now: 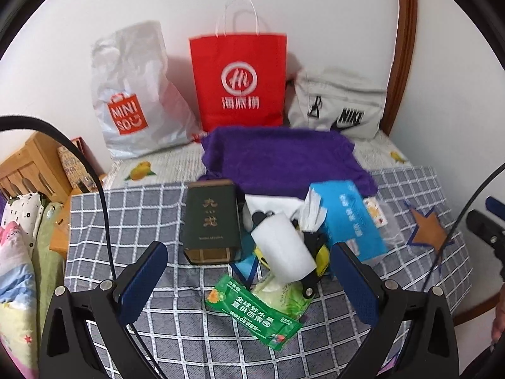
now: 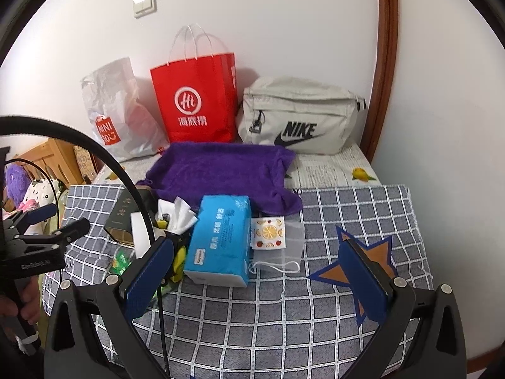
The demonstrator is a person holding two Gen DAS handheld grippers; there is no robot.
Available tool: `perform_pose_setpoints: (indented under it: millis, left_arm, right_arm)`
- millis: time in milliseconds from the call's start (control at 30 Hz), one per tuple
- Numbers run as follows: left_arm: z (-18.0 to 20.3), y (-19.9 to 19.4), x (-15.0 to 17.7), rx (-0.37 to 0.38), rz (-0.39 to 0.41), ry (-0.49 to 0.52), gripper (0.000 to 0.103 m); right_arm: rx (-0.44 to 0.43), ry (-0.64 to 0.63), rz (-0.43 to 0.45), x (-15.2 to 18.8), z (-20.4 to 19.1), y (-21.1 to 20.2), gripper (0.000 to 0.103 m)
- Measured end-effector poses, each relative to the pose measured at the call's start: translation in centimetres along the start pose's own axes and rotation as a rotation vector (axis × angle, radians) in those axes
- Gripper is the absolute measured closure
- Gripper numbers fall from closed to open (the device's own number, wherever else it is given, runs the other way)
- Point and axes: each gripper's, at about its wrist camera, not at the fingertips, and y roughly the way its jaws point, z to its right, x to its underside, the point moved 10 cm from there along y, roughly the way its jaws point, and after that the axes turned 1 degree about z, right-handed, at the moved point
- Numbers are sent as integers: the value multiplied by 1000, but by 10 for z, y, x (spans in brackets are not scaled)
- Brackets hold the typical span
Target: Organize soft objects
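A purple towel [image 1: 281, 158] lies spread on the bed behind a pile of items; it also shows in the right wrist view [image 2: 221, 173]. In front lie a blue tissue pack [image 1: 350, 218] [image 2: 221, 240], a white paper roll [image 1: 284, 246], a dark green box [image 1: 211, 218] and a green sachet [image 1: 252, 312]. A small clear pouch with a fruit card [image 2: 271, 237] lies right of the tissue pack. My left gripper [image 1: 249, 259] is open, above the roll and sachet. My right gripper [image 2: 262, 252] is open, near the tissue pack and pouch.
A white Miniso bag [image 1: 129, 101], a red paper bag [image 1: 240, 79] and a grey Nike bag [image 1: 337, 107] stand against the wall. A checked cloth [image 2: 284, 315] with a star patch [image 2: 363, 262] covers the bed. A wooden cabinet [image 1: 28, 164] and pillows are at the left.
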Motion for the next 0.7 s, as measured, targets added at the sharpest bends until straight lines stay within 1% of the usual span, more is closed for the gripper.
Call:
perform_pose_setpoints:
  millis: [133, 333, 467, 633, 700]
  left_arm:
    - [10, 30, 9, 20, -67, 8, 0]
    - [26, 67, 17, 45, -136, 12, 0]
    - [31, 90, 22, 22, -179, 11, 0]
    - [40, 115, 32, 17, -228, 23, 0]
    - [39, 121, 35, -2, -245, 39, 7]
  right_arm:
    - [10, 6, -35, 8, 7, 13, 0]
    - [24, 21, -67, 16, 18, 26, 0]
    - [38, 31, -104, 25, 25, 42, 0]
    - [59, 32, -145, 34, 33, 60, 0]
    - [65, 34, -161, 37, 36, 66, 0]
